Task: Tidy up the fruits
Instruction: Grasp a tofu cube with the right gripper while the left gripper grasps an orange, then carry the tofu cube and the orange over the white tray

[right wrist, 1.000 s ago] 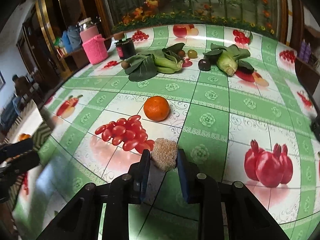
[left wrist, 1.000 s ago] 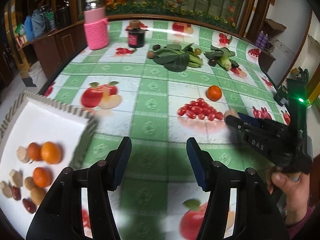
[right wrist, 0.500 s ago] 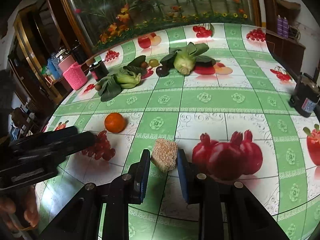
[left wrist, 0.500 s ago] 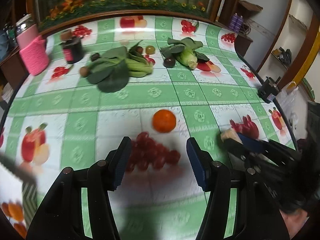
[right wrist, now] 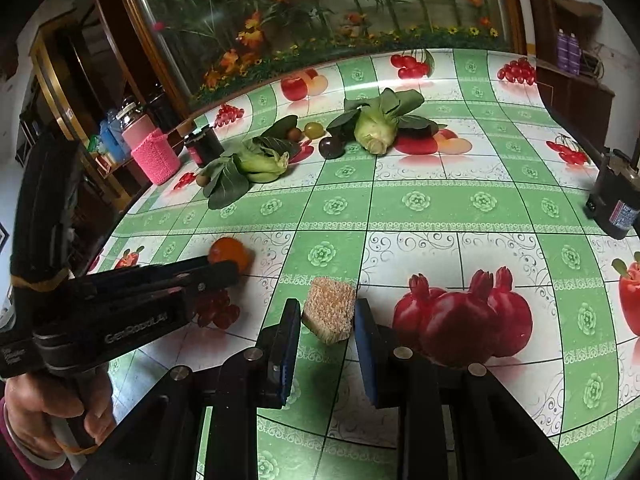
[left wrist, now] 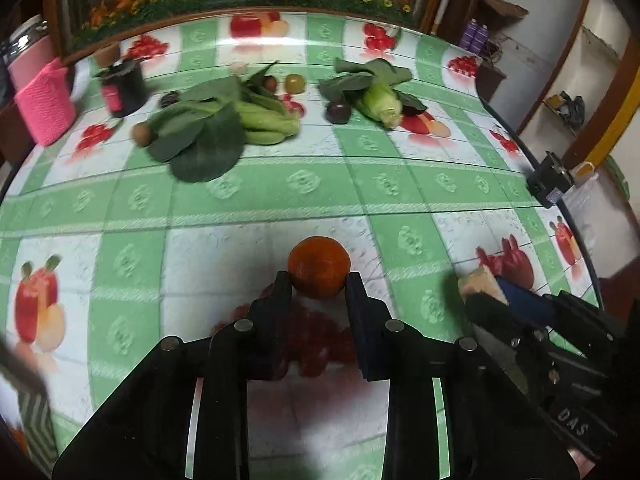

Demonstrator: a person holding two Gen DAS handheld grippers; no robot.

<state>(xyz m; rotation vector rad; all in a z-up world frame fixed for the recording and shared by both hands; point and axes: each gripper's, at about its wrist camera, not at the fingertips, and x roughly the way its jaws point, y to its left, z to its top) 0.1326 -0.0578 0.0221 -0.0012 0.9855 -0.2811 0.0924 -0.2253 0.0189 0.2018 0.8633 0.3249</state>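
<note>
Open tablecloth (left wrist: 280,196) lies beyond the orange (left wrist: 319,266); leafy greens (left wrist: 208,132) and a dark jar (left wrist: 122,88) crowd the far edge.

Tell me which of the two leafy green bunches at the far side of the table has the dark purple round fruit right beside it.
The pale-stemmed leafy bunch on the right. The dark purple round fruit sits at its left; the other bunch has a small brown fruit by its leaves.

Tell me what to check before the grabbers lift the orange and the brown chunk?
1. Orange sits between the left gripper fingers, jaws closing: ok.
2. Pads squeezing the orange firmly: cannot tell.
3. Right gripper clamps the brown chunk: ok.
4. The two grippers are apart, not bumping: ok.
5. Red grapes under the left gripper out of the pinch: cannot tell.
6. Tray in sight for the drop: not ok, only a blurred edge.
</note>
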